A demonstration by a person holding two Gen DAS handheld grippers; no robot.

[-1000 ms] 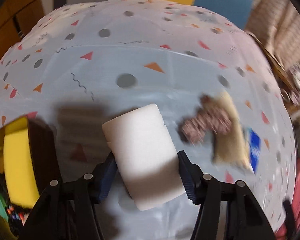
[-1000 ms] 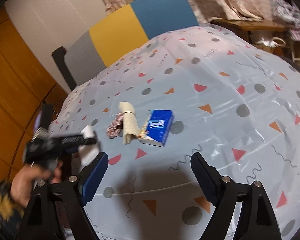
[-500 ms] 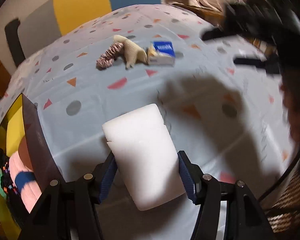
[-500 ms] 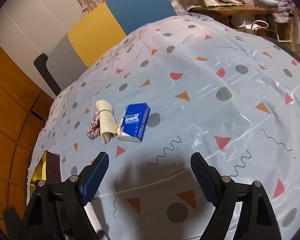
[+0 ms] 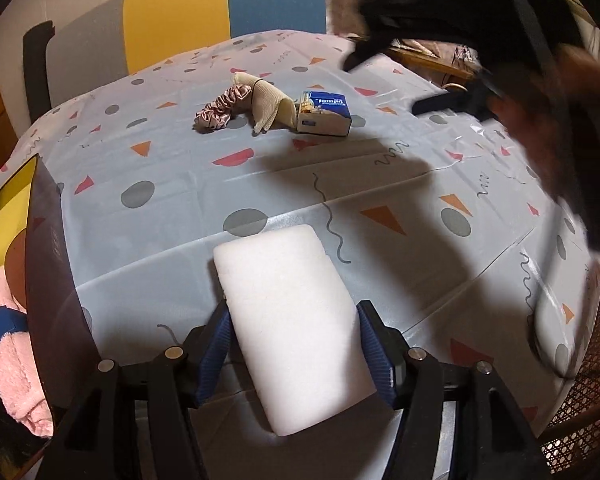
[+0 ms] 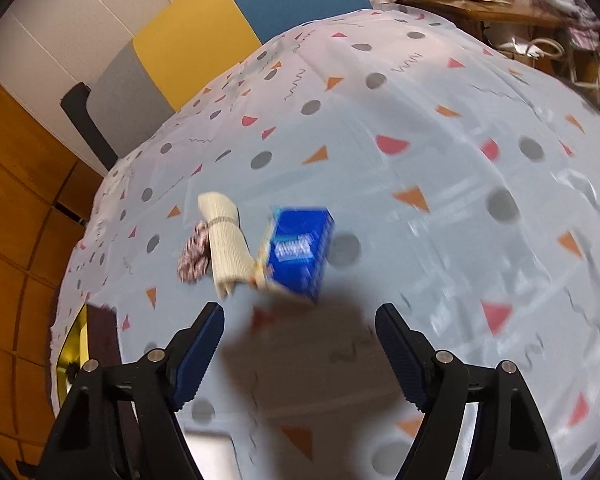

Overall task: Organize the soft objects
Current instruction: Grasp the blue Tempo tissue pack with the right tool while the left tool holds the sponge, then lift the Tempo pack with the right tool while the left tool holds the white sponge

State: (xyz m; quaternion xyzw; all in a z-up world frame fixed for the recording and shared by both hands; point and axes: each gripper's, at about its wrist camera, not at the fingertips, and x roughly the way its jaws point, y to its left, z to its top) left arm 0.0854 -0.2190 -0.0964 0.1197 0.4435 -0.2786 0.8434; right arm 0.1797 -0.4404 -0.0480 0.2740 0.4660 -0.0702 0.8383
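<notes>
Patterned tablecloth table (image 5: 260,184), scrunchie (image 5: 218,109), beige sock (image 5: 269,102), tissue pack (image 5: 324,114)

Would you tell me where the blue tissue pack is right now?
The blue tissue pack lies on the patterned tablecloth, far side in the left wrist view, right of the beige rolled cloth.

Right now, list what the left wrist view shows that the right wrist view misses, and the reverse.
Only the left wrist view shows the white foam block clamped in the left tongs, a pink towel in the bin at the left edge, and the right tongs seen from outside, blurred at upper right.

Only the right wrist view shows the right tongs from behind, open with nothing between them, and the wooden wall panels.

Both show the patterned tablecloth, the pink scrunchie, the beige rolled cloth, the blue tissue pack and the multicoloured chair.
</notes>
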